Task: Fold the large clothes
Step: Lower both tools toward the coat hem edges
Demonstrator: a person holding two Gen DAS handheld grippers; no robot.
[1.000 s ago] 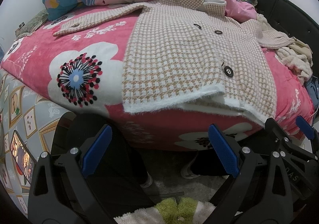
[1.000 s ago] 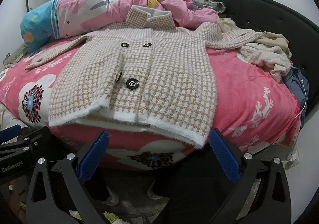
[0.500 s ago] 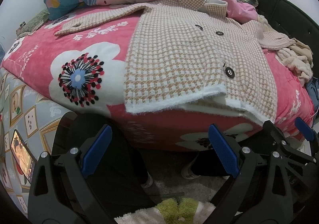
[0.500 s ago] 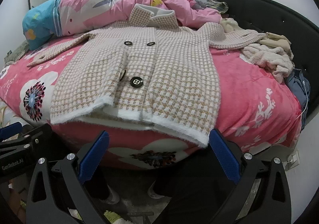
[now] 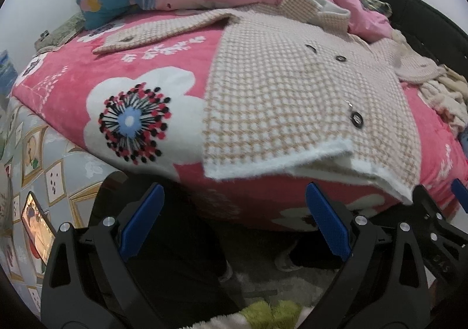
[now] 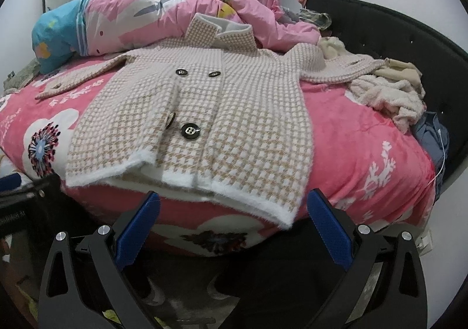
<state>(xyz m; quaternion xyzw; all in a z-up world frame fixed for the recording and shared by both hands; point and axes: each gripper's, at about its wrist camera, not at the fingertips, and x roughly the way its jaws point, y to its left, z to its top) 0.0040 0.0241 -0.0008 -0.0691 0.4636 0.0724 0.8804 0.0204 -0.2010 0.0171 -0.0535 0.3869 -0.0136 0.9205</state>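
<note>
So the houndstooth coat (image 6: 204, 112) lies flat, buttoned, on the pink floral blanket (image 6: 351, 136); left claw (image 5: 234, 229) and right claw (image 6: 231, 232) both spread wide, holding nothing.

A pink floral blanket (image 6: 351, 136) covers the bed, with a bunched quilt (image 6: 181, 19) and cream fleece heap (image 6: 389, 95).
</note>
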